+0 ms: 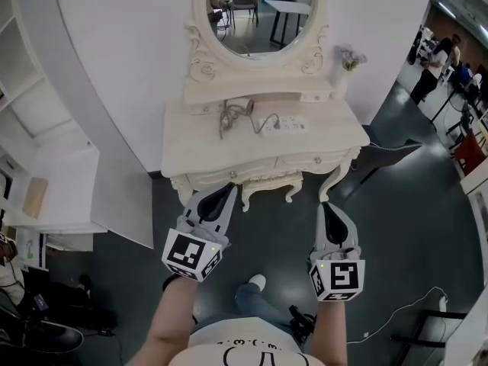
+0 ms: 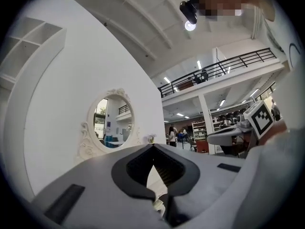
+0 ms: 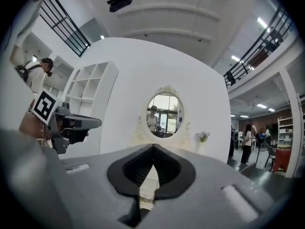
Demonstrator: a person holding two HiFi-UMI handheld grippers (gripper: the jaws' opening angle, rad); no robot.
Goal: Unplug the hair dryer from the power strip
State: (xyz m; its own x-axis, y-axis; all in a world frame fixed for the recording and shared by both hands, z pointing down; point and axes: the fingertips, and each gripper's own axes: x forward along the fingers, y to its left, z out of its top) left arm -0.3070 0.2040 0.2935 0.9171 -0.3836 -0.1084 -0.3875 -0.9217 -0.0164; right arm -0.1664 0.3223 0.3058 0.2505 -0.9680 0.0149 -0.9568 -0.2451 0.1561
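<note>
On the white vanity table (image 1: 200, 145) a pale hair dryer (image 1: 238, 107) lies near the back, its grey cord (image 1: 226, 121) curling toward a white power strip (image 1: 288, 123) to its right. Both grippers hover side by side in front of the table's front edge, short of it and level. My left gripper (image 1: 231, 187) (image 2: 153, 146) is shut with nothing in it. The jaws of my right gripper (image 1: 323, 205) (image 3: 153, 147) meet at their tips and hold nothing. Neither touches the table. The plug's seat in the strip is too small to make out.
An oval mirror (image 1: 255, 10) (image 3: 164, 109) stands on the table against a white wall, with a small flower vase (image 1: 347, 59) at its right. A white shelf unit (image 1: 46, 166) stands at the left. People (image 1: 435, 59) are at the far right. A white cable (image 1: 396, 315) lies on the dark floor.
</note>
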